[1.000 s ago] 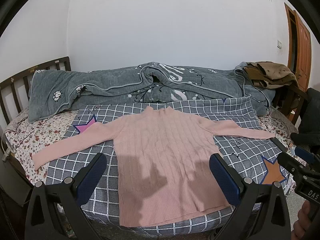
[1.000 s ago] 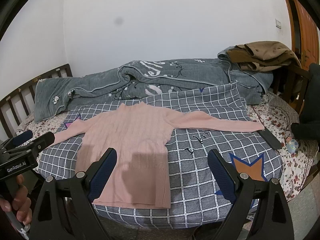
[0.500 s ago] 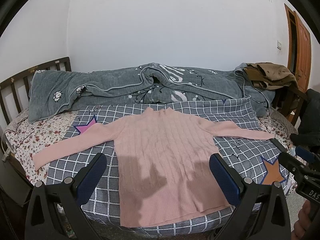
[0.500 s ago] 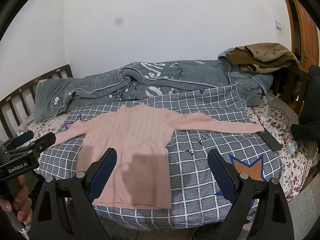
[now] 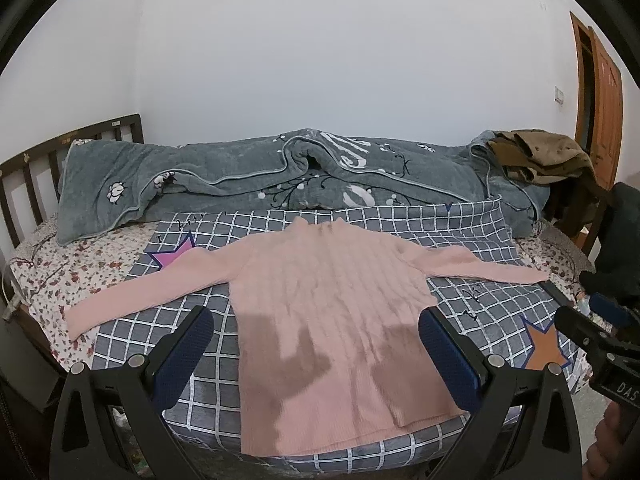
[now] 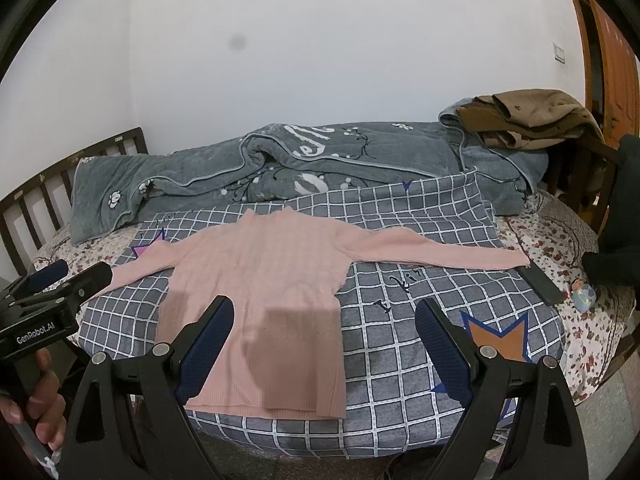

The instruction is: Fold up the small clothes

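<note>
Pink sweater (image 5: 336, 312) lies flat, unfolded on bed (image 5: 400, 460); both tools spread, empty: left (image 5: 316, 356), right (image 6: 324, 344); all folds remain.

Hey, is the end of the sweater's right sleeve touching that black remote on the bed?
Cannot tell. In the right wrist view the pink sweater cuff ends right beside the black remote, too close for a gap or contact to show plainly.
</note>
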The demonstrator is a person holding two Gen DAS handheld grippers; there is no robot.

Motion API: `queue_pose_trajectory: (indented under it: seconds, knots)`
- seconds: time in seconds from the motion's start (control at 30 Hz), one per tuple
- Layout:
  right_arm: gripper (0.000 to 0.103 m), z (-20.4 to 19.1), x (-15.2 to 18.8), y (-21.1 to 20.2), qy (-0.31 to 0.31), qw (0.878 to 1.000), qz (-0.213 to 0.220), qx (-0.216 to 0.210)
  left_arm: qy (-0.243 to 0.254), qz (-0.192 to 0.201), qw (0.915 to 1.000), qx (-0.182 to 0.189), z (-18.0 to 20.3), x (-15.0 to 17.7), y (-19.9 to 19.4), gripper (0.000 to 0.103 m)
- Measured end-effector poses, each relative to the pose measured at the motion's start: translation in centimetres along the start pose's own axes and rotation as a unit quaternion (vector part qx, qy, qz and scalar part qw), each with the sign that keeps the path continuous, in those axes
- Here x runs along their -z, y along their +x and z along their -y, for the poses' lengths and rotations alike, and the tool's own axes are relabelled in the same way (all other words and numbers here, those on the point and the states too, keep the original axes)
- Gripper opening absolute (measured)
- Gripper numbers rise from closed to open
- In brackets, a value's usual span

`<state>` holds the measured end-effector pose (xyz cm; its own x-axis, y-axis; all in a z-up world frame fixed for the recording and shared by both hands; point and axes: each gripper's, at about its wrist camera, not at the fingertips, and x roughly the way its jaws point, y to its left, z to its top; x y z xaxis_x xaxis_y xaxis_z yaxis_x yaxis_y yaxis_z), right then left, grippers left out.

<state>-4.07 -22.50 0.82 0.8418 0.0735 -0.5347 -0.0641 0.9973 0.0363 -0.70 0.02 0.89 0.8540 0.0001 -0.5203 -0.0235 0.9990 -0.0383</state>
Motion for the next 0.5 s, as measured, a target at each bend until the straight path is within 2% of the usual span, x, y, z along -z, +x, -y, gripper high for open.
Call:
queue_pose_trajectory:
  seconds: [0.23, 0.5]
  knots:
    - [0.091, -0.3, -0.1, 0.1, -0.005, 1.000, -0.001, 0.000, -0.001, 0.002, 1.0000, 0.001, -0.1, 0.1, 0.2, 0.103]
    - [0.091, -0.3, 0.0, 1.2, 0.001, 1.000, -0.014, -0.018, -0.013, 0.009, 0.9997, -0.016, -0.9, 0.6, 0.9, 0.103]
